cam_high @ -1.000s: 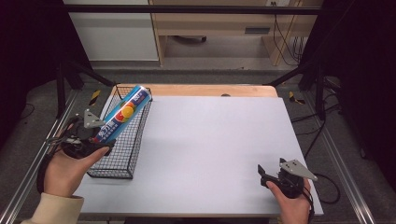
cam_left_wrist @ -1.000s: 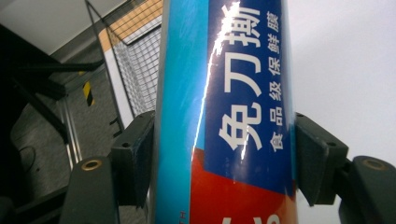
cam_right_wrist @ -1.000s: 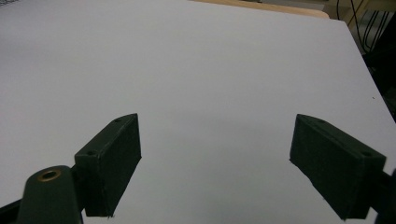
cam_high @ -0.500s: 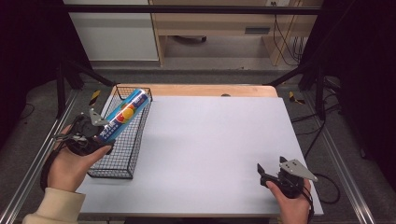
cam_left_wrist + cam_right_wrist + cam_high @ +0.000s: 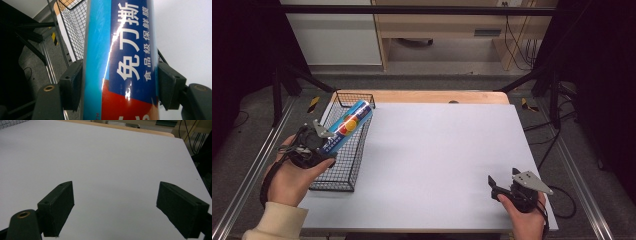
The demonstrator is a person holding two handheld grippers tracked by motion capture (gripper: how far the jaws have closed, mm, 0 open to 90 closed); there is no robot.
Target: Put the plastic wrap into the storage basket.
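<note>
A long blue box of cling film with an orange patch and Chinese lettering is tilted up over the black wire basket at the table's left edge. My left gripper is shut on its lower end; in the left gripper view the box stands between both pads, pressed on either side. My right gripper rests near the table's front right corner, open, with nothing but bare white table between its jaws.
The white table top has a wooden strip along its far edge. Metal rails run along both sides of the table. A cable trails off the right gripper.
My left gripper has carried the box back toward the near end of the basket and lowered it a little. The right gripper has stayed put.
</note>
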